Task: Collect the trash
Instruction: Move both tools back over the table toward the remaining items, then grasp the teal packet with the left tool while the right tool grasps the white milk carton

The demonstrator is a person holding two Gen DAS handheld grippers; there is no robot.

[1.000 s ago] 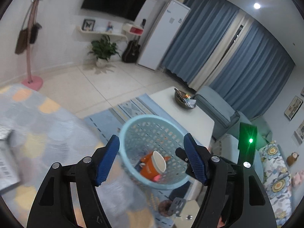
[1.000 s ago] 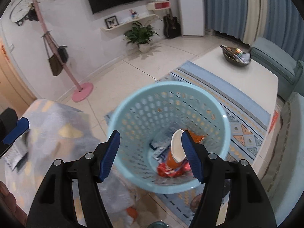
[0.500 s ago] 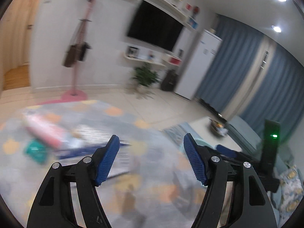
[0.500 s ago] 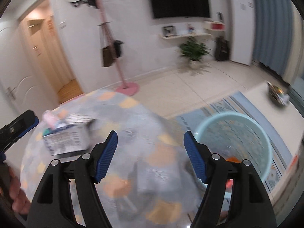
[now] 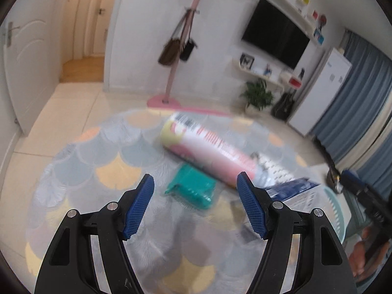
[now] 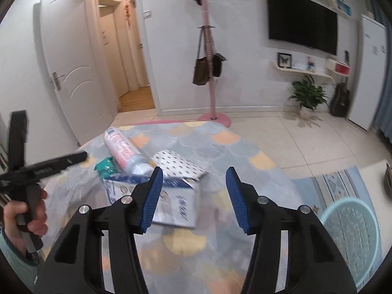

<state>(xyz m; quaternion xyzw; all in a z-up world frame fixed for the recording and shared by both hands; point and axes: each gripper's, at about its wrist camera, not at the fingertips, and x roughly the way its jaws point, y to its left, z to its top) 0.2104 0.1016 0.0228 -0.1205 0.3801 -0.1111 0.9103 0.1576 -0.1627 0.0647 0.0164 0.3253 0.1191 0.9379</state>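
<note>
Trash lies on a round table with a scale-pattern cloth (image 5: 110, 171): a pink and white cylindrical can (image 5: 208, 149) (image 6: 122, 149), a teal packet (image 5: 193, 188) (image 6: 105, 169), a dotted white box (image 6: 178, 164) and a blue and white carton (image 6: 171, 203). My left gripper (image 5: 196, 203) is open and empty, just short of the teal packet. My right gripper (image 6: 193, 196) is open and empty over the carton. The light blue basket (image 6: 352, 237) stands on the floor at the right.
A pink coat stand (image 6: 210, 73) with bags is behind the table. A white low table (image 6: 377, 169) and patterned rug (image 6: 330, 183) lie to the right. A potted plant (image 6: 308, 98), guitar and fridge are by the far wall.
Both grippers have swung left, away from the basket holding the orange cup, to face the trash on the table. Both stay open and empty.
</note>
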